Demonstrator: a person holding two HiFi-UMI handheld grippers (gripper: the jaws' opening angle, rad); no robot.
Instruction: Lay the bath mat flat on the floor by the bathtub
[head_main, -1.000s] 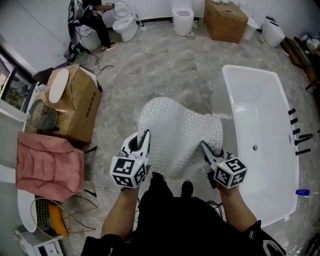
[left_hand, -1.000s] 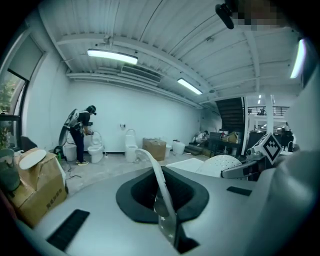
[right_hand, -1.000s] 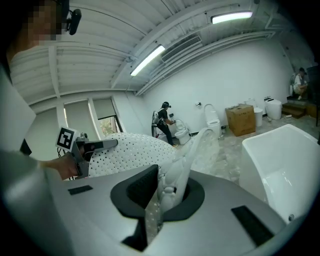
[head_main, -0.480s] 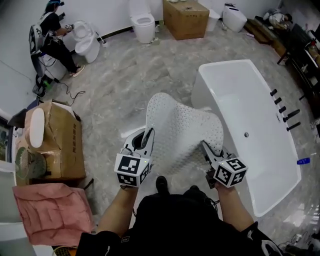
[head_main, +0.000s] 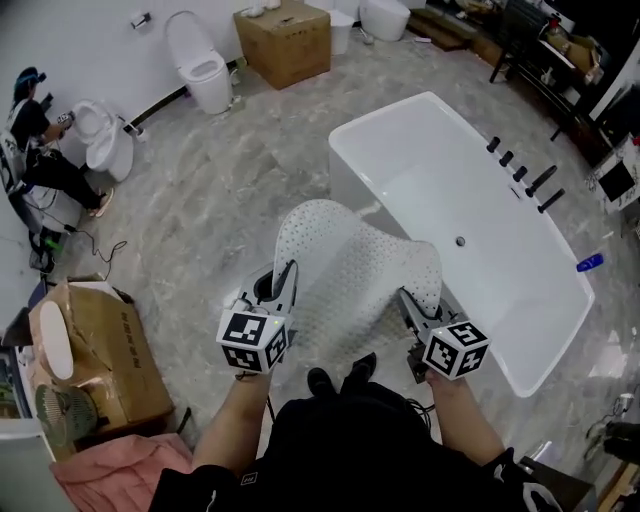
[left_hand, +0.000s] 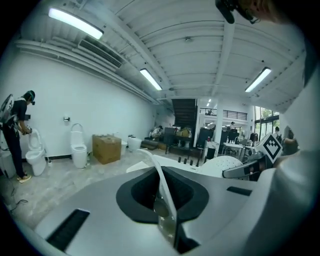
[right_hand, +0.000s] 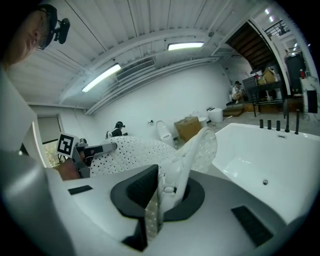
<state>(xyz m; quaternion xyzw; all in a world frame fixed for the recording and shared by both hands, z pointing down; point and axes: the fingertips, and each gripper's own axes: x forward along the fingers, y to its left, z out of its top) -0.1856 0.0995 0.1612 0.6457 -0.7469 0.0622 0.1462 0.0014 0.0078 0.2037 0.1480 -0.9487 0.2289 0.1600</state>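
I'm clamping both tongs, left gripper (head_main: 284, 280) and right gripper (head_main: 409, 301), on the bath mat's (head_main: 350, 262) near corners. It's hanging off the floor beside the bathtub (head_main: 430, 180), bowing softly (light, floppy, likely slippery), so I'm judging the corners the right hold.

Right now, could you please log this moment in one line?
left tool, right tool: shut on bath mat | mat humped, not flat | bathtub alongside

Your bath mat (head_main: 350, 270) blocks the floor (head_main: 250, 180) right beside the bathtub (head_main: 470, 200), and the pink cloth (head_main: 120, 480) is cut off by the bottom edge.
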